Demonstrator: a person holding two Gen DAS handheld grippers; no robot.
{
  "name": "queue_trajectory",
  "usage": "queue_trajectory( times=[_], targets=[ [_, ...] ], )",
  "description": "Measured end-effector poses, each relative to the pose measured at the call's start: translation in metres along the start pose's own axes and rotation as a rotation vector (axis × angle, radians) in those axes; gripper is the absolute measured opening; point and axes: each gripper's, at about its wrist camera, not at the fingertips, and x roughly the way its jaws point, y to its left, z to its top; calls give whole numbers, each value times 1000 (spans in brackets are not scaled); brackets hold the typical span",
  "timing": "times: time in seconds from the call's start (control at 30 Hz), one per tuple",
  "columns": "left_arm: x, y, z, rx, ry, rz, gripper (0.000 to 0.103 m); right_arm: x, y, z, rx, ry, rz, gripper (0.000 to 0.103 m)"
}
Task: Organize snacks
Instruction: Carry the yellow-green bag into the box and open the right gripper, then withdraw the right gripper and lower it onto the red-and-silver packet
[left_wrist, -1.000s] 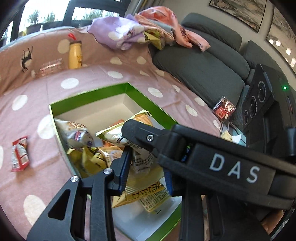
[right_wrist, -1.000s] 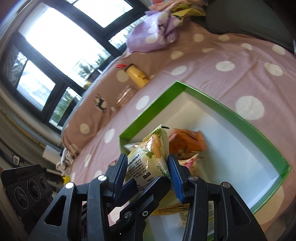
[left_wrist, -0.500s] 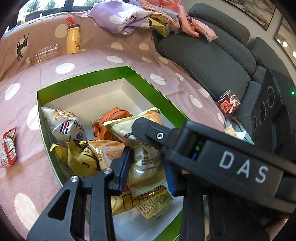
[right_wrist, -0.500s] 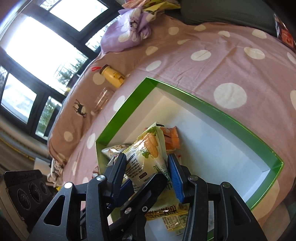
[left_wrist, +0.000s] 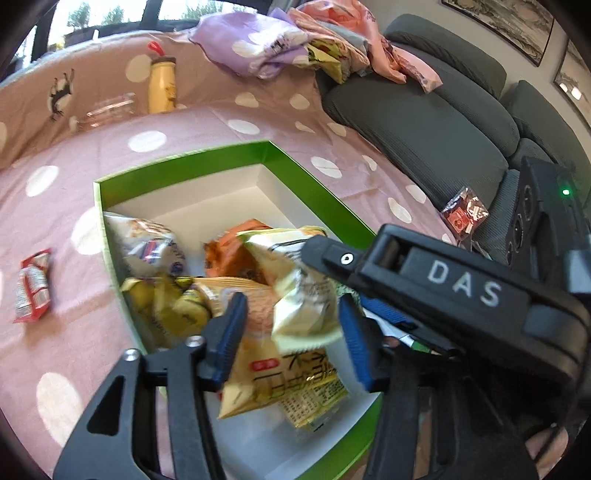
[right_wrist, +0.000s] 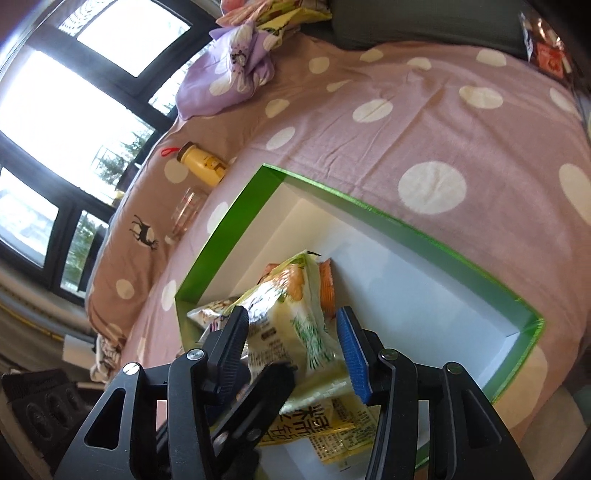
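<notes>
Right hand-held gripper (right_wrist: 291, 350) angled down, jaws opening — pale snack packet (right_wrist: 295, 317) between, over green box (right_wrist: 236, 225)

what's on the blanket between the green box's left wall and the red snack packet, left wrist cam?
Nothing. In the left wrist view only bare dotted blanket lies between the green box and the red snack packet. The right wrist view doesn't show that packet.

- "DAS" in white capital letters on the black plastic body of the right gripper (left_wrist: 465, 288), seen from the left wrist.
- Large dark Chinese characters on the flat yellow snack packet (left_wrist: 295, 384) in the box; too blurred and hidden to read.
- Small print below them, illegible.
</notes>
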Motion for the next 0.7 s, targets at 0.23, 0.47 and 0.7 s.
queue_trajectory(
  times=[0.23, 0.47, 0.7],
  targets=[
    [-57, 15, -9, -19, -90, 108, 81, -10, 12, -2, -33, -38, -26, 71],
    [-113, 51, -32, -101, -155, 256, 88, -15, 39, -12, -117, -64, -43, 82],
    [-152, 110, -67, -246, -205, 436, 88, -10, 70, -31, -231, -50, -56, 82]
  ],
)
